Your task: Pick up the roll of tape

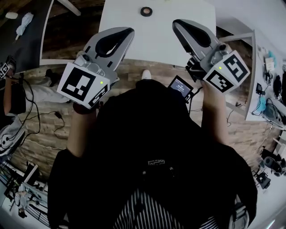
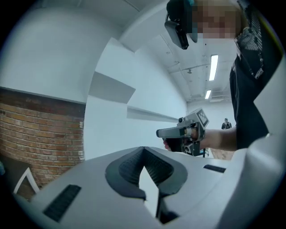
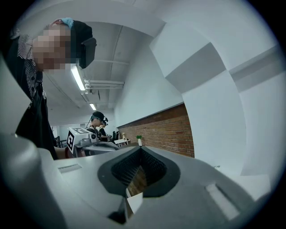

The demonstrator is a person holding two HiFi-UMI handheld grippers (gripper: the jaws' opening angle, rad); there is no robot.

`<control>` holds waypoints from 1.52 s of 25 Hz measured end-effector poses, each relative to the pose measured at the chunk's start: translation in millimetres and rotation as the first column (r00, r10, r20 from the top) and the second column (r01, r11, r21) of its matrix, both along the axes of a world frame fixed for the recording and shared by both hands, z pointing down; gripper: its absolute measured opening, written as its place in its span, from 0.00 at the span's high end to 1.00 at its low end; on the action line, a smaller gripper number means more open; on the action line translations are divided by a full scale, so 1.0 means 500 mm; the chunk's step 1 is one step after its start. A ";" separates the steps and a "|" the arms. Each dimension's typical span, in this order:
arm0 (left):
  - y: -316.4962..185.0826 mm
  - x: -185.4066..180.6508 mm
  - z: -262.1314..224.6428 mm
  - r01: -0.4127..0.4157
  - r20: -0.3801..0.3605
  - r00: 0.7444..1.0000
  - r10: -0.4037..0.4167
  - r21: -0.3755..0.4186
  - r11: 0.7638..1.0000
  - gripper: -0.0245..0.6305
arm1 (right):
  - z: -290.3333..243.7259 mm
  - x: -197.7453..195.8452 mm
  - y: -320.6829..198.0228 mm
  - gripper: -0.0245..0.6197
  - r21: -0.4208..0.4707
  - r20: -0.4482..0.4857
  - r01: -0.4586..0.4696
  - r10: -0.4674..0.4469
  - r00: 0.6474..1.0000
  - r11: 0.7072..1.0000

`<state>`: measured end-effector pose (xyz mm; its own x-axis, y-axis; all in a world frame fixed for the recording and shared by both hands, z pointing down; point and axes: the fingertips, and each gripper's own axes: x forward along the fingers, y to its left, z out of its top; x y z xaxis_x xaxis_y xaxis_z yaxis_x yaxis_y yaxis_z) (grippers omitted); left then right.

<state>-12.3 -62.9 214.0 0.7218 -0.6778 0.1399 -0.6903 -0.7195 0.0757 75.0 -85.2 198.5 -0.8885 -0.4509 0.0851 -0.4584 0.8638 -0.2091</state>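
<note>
The roll of tape is a small black ring lying flat on the white table, near its far edge. Both grippers are held in the air short of the table's near edge, pointing roughly level toward it. My left gripper has its jaws together with nothing between them. My right gripper is likewise shut and empty. The tape lies beyond and between the two tips, touched by neither. Neither gripper view shows the tape; each shows the other gripper, a white wall and brick.
The wood-plank floor runs under the table's near edge. Cables trail on the left. A dark table with a white cloth stands far left, and a cluttered white desk on the right. A small screen hangs at my chest.
</note>
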 end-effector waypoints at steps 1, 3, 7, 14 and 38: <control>-0.017 0.002 0.005 0.016 0.004 1.000 -0.016 -0.008 1.000 0.95 | 0.002 0.001 -0.015 0.96 -0.002 0.005 0.014 -0.014 1.000 1.000; -0.052 0.012 0.002 0.036 -0.012 0.999 -0.036 -0.016 0.999 0.96 | 0.010 0.006 -0.044 0.96 -0.011 0.011 0.041 -0.041 0.999 0.999; -0.101 0.048 0.002 0.044 -0.003 0.999 -0.044 -0.012 0.999 0.95 | 0.040 0.034 -0.099 0.96 -0.046 0.038 0.075 -0.073 0.997 0.996; -0.124 0.072 0.043 0.062 0.020 0.998 -0.061 -0.085 0.994 0.95 | 0.079 0.043 -0.150 0.96 -0.073 0.060 0.123 -0.119 0.991 0.990; -0.267 0.125 -0.013 -0.264 -0.010 0.964 0.265 0.015 0.964 0.95 | 0.048 0.092 -0.174 0.96 0.014 -0.063 -0.126 0.127 0.990 0.992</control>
